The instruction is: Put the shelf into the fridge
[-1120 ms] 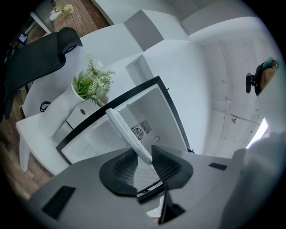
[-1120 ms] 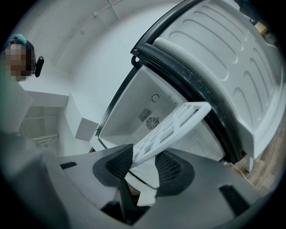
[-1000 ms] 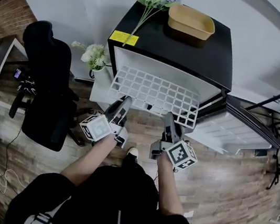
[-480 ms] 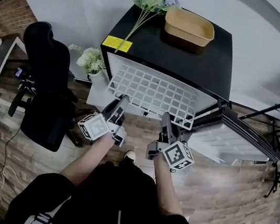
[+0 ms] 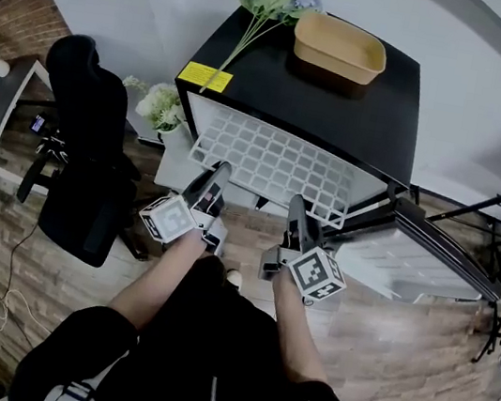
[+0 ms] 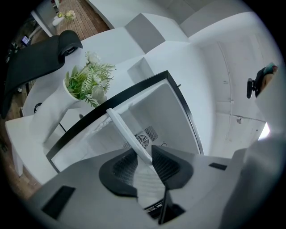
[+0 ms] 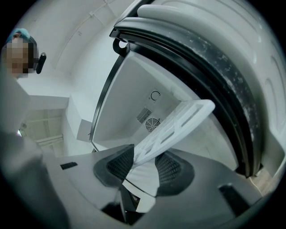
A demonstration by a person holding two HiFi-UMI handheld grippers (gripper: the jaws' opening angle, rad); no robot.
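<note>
The job is looking partly done from where I am standing. The person is holding the shelf (image 5: 271,162) out in front at the mouth of the open fridge (image 5: 344,96), whose door (image 5: 423,248) is swinging wide to the person's right. The shelf's far edge is already sitting under the fridge's black top lip, just inside the opening. Much of the grid is showing in front of the cabinet, on the person's side.

What is remaining, I am guessing, is pushing it all the way in, settling it on its side supports and letting go. Whether it is riding on any supports yet, I am not able to tell.

The left gripper (image 6: 144,152) is pinching the shelf's near rim between its ribbed pads, toward the left corner. The right gripper (image 7: 144,159) is holding the same rim further right. Its jaws have just been closing, with the shelf's edge between them and the pads bearing on it.

The shelf is looking like a flat, stiff white panel, cut through with rows of small rectangular openings and framed by a plain solid rim. It is lying roughly level, broad side facing up, spanning nearly the width of the opening. On the fridge's top a tan tray (image 5: 340,48) and a spray of flowers (image 5: 269,3) are lying well clear of the work
</note>
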